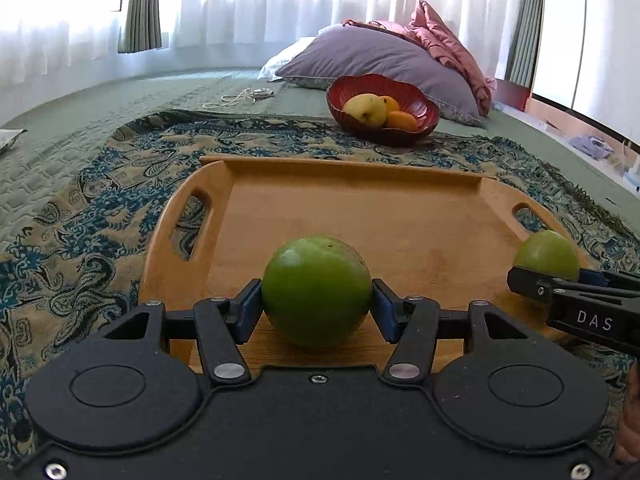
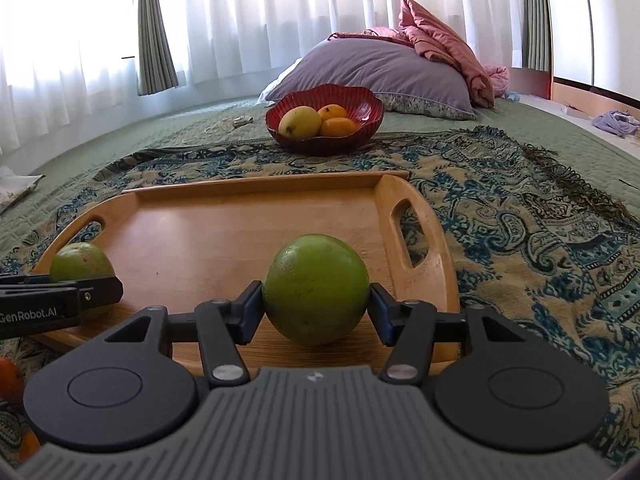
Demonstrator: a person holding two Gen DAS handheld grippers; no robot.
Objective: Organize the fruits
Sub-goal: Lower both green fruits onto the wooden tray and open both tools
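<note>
While I am holding both grippers over the near edge of the wooden tray (image 1: 400, 216), each one is clamping a green fruit. My left gripper (image 1: 317, 306) is standing partly open, its blue pads pressing on either side of the left green fruit (image 1: 317, 290). My right gripper (image 2: 316, 306) is standing at a similar width and is gripping the right green fruit (image 2: 316, 288) in the same way. Both fruits are sitting above the tray's near portion, side by side and apart. Beyond the tray, a red bowl (image 2: 360, 112) is resting on the patterned throw (image 2: 520, 216) and is holding a yellow mango (image 2: 300, 121) and two oranges (image 2: 338, 127). A purple pillow (image 2: 380, 68) is lying behind the bowl on the green bedspread (image 1: 80, 120).
</note>
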